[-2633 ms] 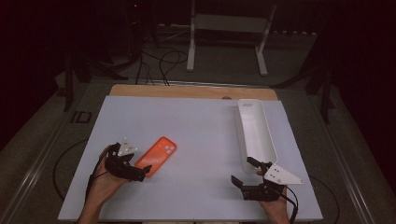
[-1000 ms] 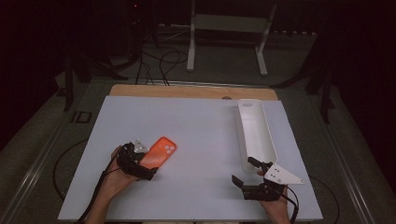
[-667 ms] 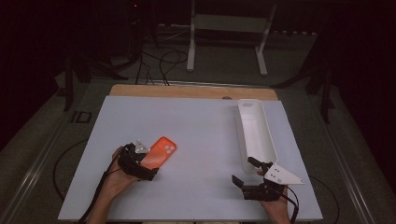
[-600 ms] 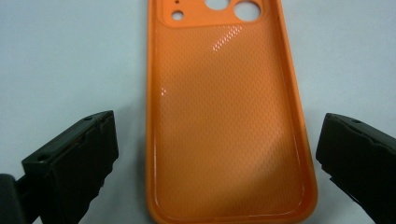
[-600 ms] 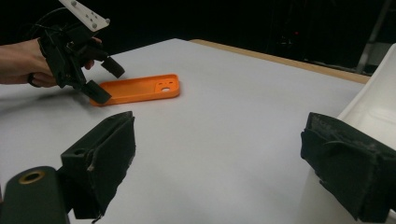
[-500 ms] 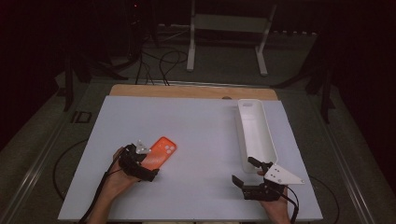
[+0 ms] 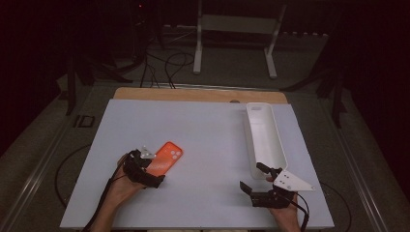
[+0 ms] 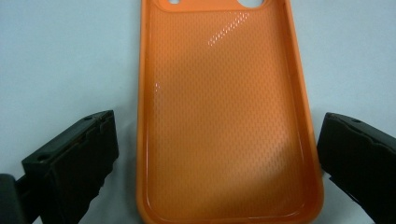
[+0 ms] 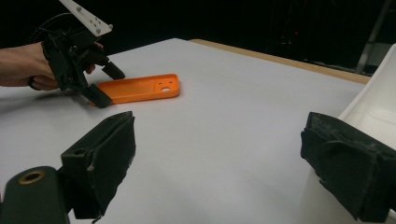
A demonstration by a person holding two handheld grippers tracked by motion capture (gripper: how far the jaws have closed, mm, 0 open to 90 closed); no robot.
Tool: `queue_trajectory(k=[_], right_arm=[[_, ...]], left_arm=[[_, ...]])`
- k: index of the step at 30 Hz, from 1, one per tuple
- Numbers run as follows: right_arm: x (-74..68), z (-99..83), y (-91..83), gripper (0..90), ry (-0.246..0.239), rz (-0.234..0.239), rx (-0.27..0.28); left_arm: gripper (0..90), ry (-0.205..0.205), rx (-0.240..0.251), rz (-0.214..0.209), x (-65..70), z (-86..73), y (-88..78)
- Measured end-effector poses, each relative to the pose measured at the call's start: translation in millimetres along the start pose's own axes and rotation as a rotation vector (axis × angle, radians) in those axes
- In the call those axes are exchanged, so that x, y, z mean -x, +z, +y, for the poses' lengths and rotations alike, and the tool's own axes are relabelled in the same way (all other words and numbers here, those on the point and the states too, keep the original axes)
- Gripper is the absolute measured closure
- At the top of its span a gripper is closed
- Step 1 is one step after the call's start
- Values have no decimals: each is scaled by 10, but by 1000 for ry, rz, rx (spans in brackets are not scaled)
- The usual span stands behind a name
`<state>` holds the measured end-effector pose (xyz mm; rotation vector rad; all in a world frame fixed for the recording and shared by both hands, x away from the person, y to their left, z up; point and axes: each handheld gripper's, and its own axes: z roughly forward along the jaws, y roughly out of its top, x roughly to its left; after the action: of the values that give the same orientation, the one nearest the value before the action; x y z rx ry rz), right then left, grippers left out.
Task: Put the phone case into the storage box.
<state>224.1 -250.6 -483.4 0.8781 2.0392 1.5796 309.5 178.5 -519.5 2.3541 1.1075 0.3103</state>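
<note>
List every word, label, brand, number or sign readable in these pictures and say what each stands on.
None can be read.
The orange phone case, lying between the open jaws of the left gripper, shows a dotted texture and no print.
The white tray, the table and the right gripper bear no legible marking.

**Gloss, Matt and Grain**

We see an orange phone case [image 8: 224, 116] that looks like soft plastic, glossy, its inner face stamped with a fine dotted texture. The left claw [image 8: 217, 163] has matt black, ribbed plastic jaws. The surface [image 7: 208, 130] is a smooth, matt pale sheet with a wooden edge at 12 o'clock. At 3 o'clock, the tray [image 7: 263, 137] looks like smooth white plastic.
</note>
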Motion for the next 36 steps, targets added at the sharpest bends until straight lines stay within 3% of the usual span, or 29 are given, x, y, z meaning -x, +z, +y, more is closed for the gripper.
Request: queue_trajectory(k=[13, 36], right_arm=[[-8, -1, 10, 102, -5, -2, -2], [-3, -1, 0, 103, -5, -6, -2]], left_arm=[[5, -12, -11, 4, 15, 11, 5], [129, 25, -39, -18, 15, 4, -69]])
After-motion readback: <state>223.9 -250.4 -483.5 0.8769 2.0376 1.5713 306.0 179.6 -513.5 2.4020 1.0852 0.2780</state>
